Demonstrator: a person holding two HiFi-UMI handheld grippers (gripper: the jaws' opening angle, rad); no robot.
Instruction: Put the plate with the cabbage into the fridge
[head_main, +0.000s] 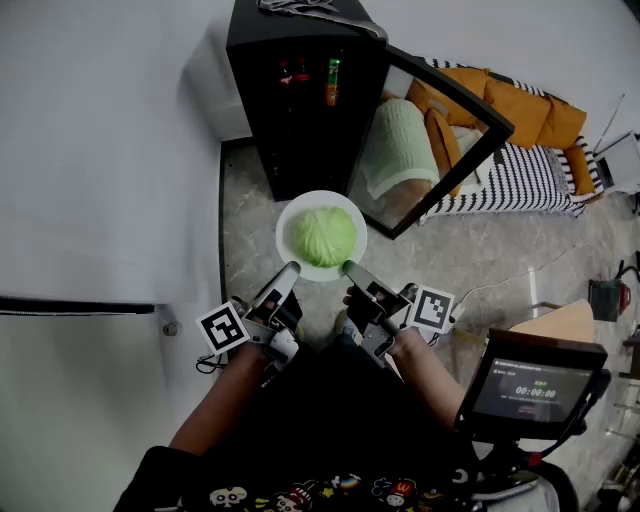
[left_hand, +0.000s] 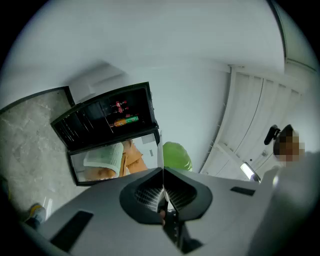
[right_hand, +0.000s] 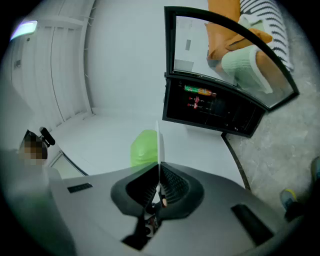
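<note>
Flooring (head_main: 480, 260) of pale marble spread under everything, and a black fridge (head_main: 300, 120) stood on it against the white wall. Its glass door (head_main: 440, 140) was swung wide open. A sofa (head_main: 520, 150) with orange cushions and striped fabric sat just beyond the door.

Out in front of the open fridge, not yet inside it, a white plate (head_main: 296, 262) was held up in the air. The round green cabbage (head_main: 323, 236) sat in its middle. The person gripped it from the near side with both tools.

The left gripper (head_main: 290, 270) had its jaws drawn almost together on the plate's near-left rim. In the left gripper view the thin white edge stood pinched between them, with the cabbage just past it. The right gripper (head_main: 350, 268) was clamped the same way on the near-right rim. A few bottles (head_main: 305, 75) showed on a shelf inside the fridge.
</note>
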